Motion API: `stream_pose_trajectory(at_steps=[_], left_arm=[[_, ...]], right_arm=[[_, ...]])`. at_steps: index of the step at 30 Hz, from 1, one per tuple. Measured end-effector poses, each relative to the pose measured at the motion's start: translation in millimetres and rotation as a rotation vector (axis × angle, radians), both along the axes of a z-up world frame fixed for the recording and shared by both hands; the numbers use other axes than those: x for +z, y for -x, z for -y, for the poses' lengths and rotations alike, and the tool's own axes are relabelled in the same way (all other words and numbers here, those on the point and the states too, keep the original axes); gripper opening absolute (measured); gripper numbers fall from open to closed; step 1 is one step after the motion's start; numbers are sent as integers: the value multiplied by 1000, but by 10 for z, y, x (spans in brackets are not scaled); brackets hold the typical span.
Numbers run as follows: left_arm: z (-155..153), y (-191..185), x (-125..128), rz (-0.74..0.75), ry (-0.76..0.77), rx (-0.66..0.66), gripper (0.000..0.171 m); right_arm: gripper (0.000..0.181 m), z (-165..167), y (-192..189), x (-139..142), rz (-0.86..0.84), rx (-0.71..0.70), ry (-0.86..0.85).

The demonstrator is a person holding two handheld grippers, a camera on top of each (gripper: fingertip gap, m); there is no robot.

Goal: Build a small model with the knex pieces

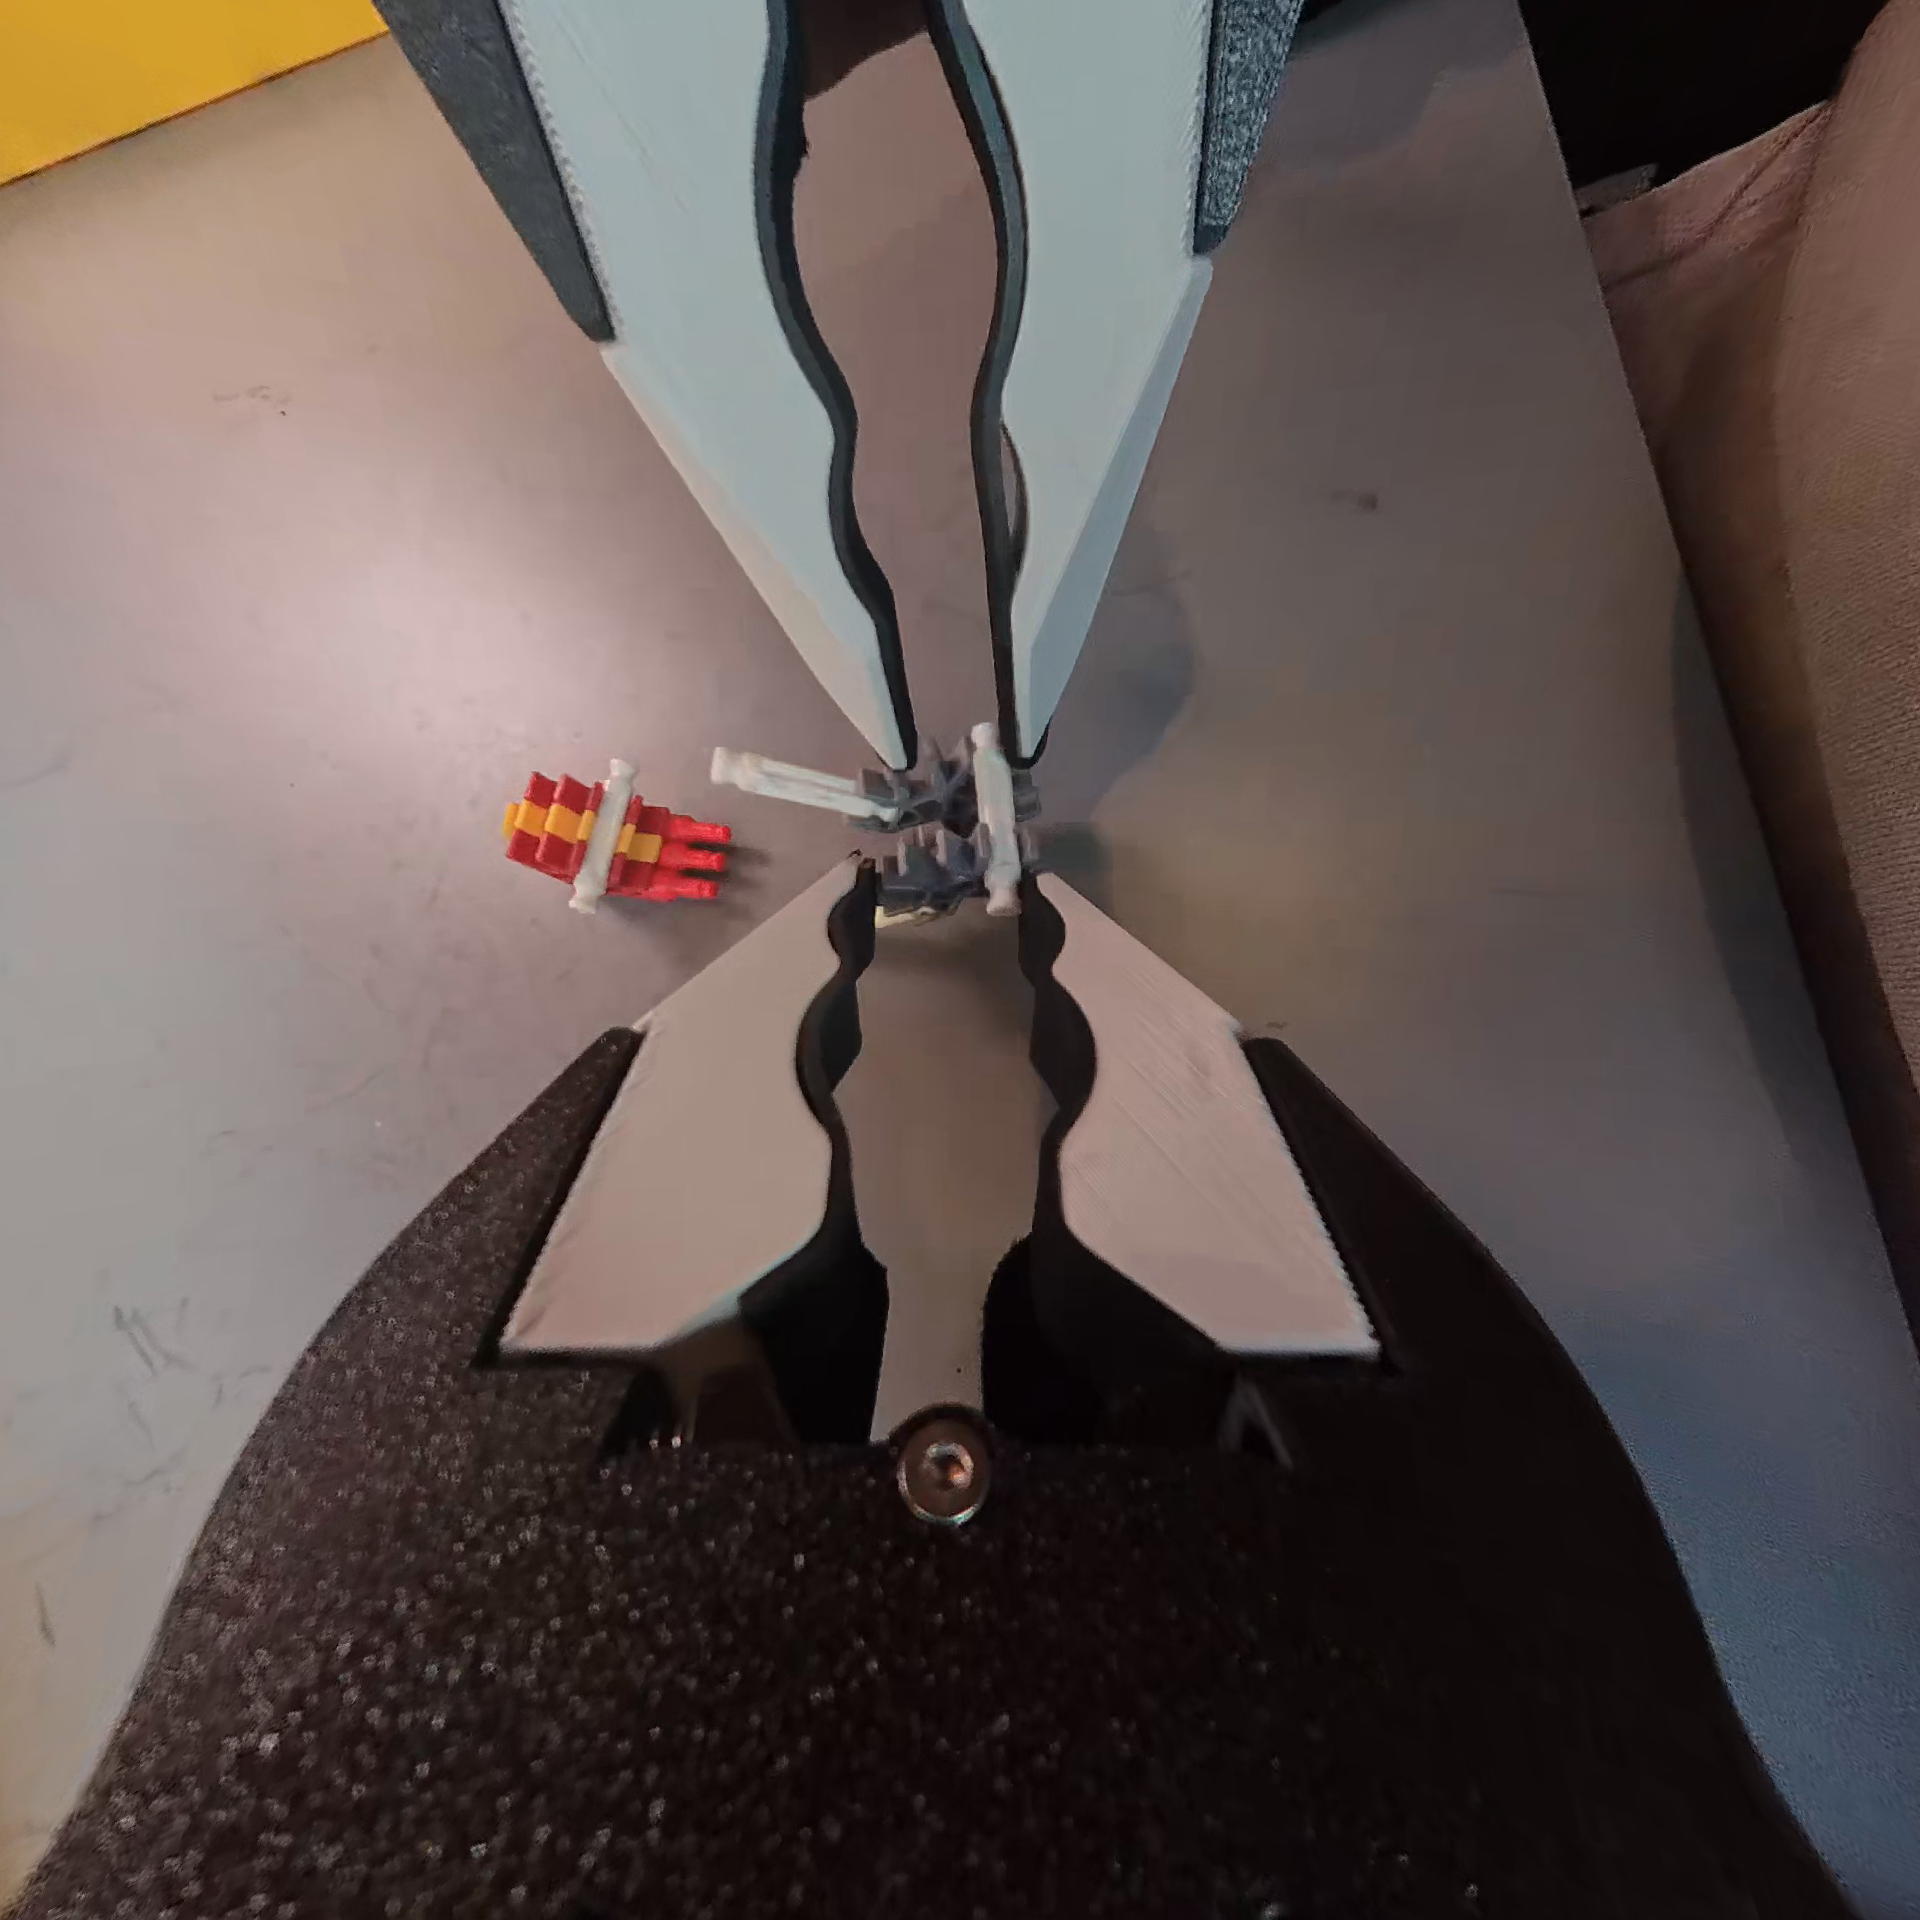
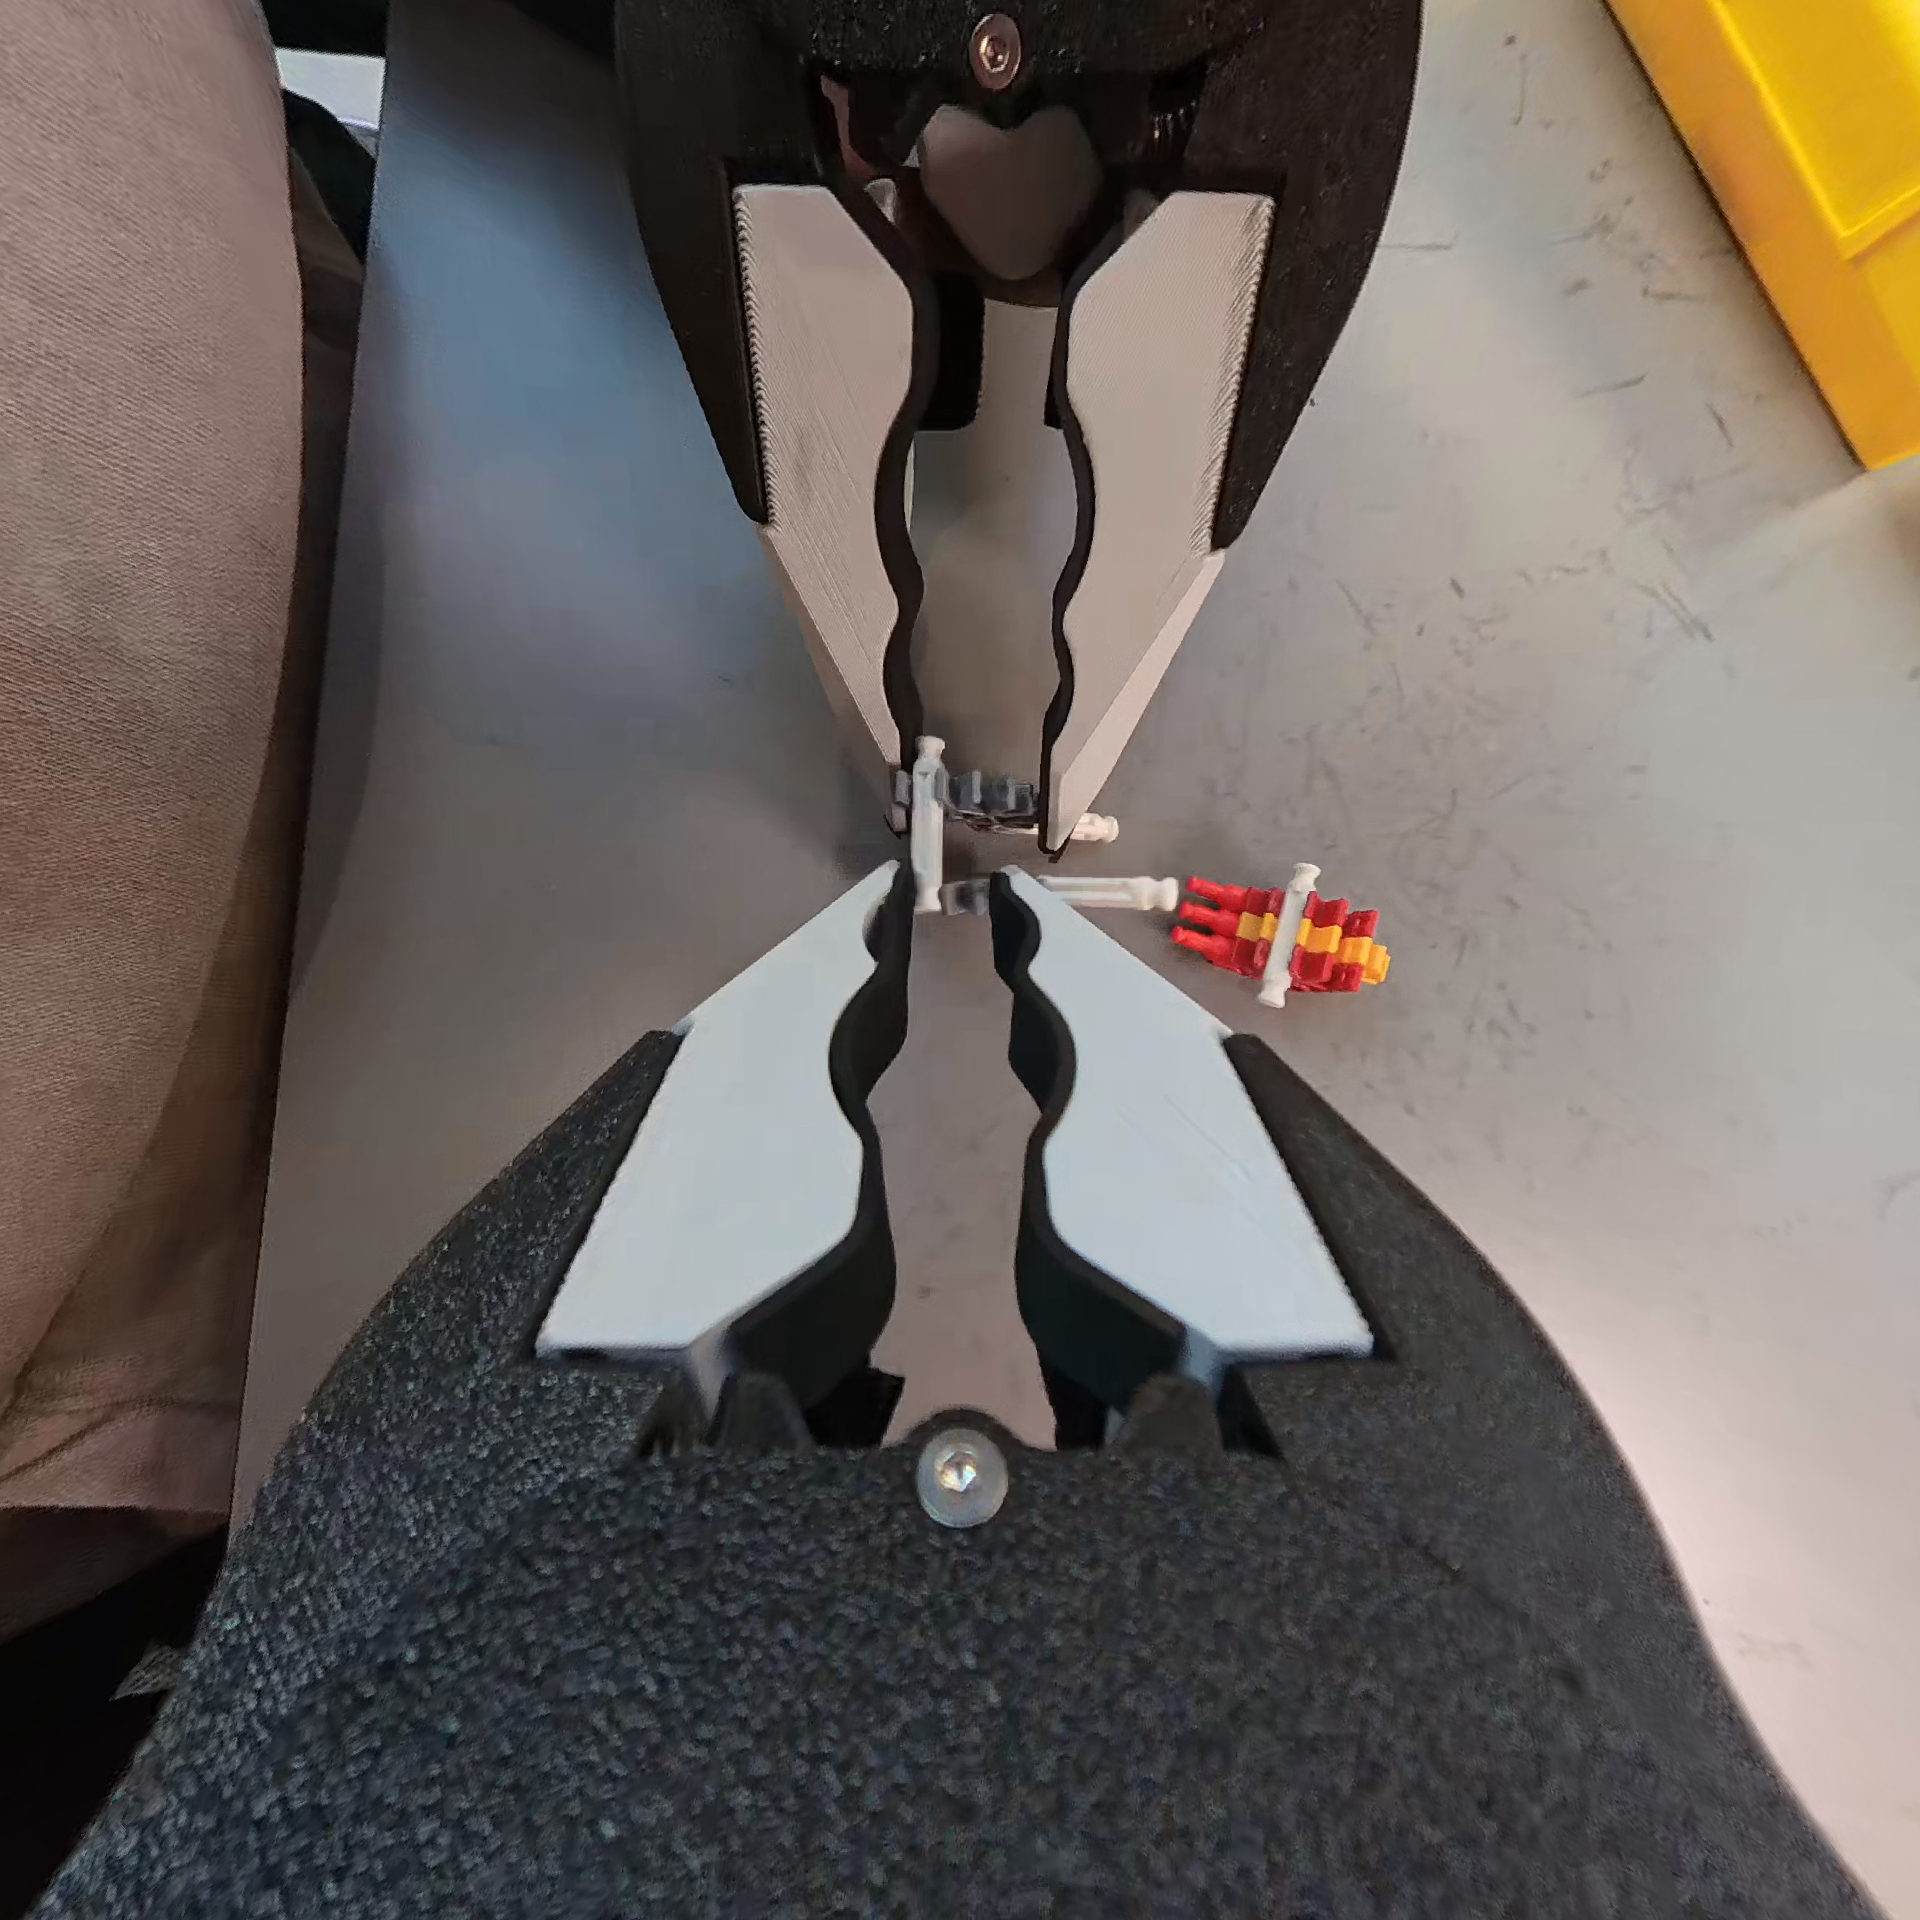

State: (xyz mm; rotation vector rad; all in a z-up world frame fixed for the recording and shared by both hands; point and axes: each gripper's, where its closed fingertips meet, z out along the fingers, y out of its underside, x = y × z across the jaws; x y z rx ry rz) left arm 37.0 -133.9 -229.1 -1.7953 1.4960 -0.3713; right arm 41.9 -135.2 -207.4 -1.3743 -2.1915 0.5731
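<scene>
Nearest, my left hand-held gripper (image 1: 940, 883) pinches the small grey toothed plastic assembly with white pins (image 1: 951, 831); my right hand-held gripper (image 2: 951, 899) pinches its other end, above the grey tabletop (image 1: 312, 520). Judgement: keep both grips square, aligned.

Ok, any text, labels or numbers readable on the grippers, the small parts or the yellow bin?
None: no writing, number or logo shows in either view. Left gripper, right gripper, the grey toothed pieces they clamp, the red and yellow piece, yellow bin and table look unmarked.
</scene>
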Motion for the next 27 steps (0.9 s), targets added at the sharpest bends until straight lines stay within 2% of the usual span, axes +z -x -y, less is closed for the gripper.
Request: stream_pose_trajectory(at_steps=[7, 11, 18, 24, 27], left_arm=[[-3, 20, -31, -25, -28, -4, 27], [2, 18, -30, -27, -43, -16, 27], [8, 25, -19, -33, -108, -47, 27], [12, 33, -14, -30, -149, -69, 27], [11, 32, -16, -19, -137, -70, 27]], right_arm=[[15, 9, 21, -92, -32, -25, 26], [29, 69, 36, -94, -72, -14, 68], [34, 101, -12, 50, -117, 23, 98], [31, -72, -55, 107, -152, -2, 55], [30, -153, -72, 72, -149, 69, -70]])
